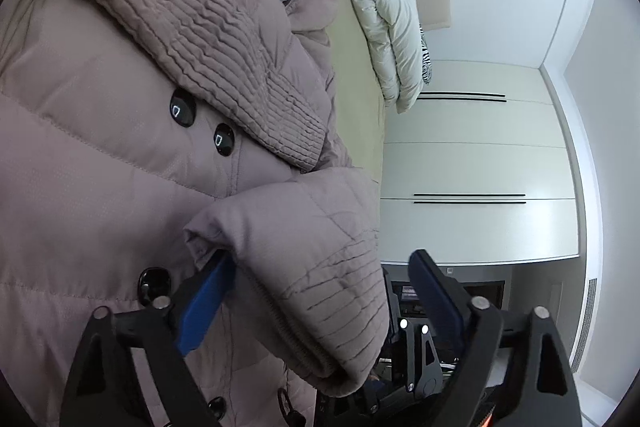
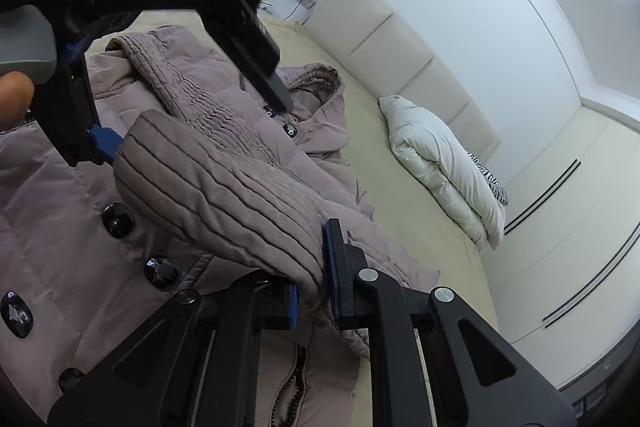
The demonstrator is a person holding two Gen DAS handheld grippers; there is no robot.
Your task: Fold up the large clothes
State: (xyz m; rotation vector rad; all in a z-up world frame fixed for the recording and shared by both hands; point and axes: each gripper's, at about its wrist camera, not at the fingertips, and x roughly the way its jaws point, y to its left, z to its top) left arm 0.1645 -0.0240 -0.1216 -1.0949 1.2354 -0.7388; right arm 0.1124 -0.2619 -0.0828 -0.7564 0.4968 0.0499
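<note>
The coat [image 1: 100, 155] (its hem) runs past both pictures' edges.

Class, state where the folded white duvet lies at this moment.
In the right wrist view the duvet lies right of centre on the bed, against the padded headboard, beyond the coat.

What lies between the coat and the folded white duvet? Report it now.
Only bare beige sheet separates the coat from the duvet; the right wrist view shows it best.
</note>
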